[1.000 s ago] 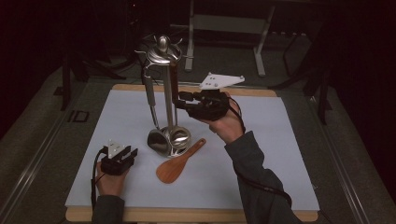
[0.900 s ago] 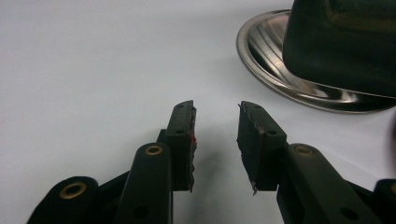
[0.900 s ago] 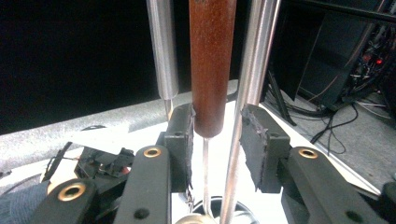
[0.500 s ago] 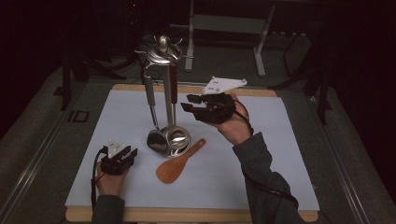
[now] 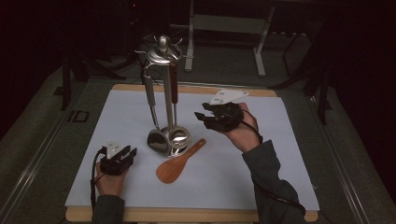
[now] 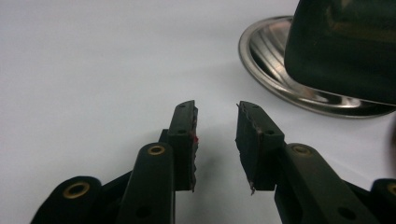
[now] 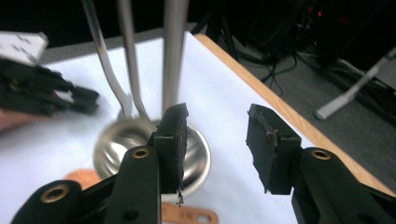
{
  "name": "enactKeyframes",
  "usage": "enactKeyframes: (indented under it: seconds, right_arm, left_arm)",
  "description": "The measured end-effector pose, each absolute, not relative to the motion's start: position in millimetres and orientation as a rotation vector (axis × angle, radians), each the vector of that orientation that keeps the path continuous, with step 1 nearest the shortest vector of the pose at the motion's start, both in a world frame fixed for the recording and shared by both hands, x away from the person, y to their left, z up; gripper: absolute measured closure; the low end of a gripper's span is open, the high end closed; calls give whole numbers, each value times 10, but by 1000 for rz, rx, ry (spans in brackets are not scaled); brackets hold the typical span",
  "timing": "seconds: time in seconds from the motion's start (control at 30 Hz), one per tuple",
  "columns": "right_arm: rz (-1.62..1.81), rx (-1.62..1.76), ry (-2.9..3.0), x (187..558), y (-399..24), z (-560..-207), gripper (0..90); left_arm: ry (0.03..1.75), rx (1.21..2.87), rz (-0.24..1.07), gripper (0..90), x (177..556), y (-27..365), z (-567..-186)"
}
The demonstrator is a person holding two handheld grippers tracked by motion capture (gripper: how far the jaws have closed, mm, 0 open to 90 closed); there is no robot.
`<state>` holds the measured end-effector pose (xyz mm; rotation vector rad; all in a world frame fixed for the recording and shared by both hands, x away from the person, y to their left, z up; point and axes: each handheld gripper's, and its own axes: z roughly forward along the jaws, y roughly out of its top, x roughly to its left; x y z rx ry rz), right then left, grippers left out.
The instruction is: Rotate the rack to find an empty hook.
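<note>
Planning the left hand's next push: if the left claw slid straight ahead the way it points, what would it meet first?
Probably the rim of the round steel stand base, slightly right of the left claw; depth is unclear.

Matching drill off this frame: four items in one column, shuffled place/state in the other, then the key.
1. wooden spatula
2. ladle
3. left gripper
4. right gripper

a. hangs on the metal stand
b. flat on the mat, front of the stand's base
c. raised, open, empty, right of the stand
d. low near the front edge, open, empty

Pairs: 1-b, 2-a, 3-d, 4-c
</note>
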<state>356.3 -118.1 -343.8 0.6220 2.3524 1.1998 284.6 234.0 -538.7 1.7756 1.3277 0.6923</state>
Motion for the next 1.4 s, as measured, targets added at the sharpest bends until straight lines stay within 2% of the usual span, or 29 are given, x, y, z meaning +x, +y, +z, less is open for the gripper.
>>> enactKeyframes:
  seconds: [0.17,0.5,0.73,1.03,1.4]
  right_arm:
    - [1129,673,2378,3550,-1406,-3657,559]
    - [1039,783,2370,3466,-1750,-4090,542]
    - [992,852,2356,3354,-2012,-4449,535]
    - [1028,991,2337,3323,-2294,-4795,531]
    - [1032,1053,2323,3314,-2380,-4921,519]
  left_arm:
    - [1278,1697,681,793,2787,2343,-5297]
    - [1165,1525,752,893,2627,2314,-4894]
    - [1081,1412,792,897,2520,2343,-4502]
    - [995,1302,765,894,2588,2239,-4163]
    - [876,1267,810,895,2658,2063,-3694]
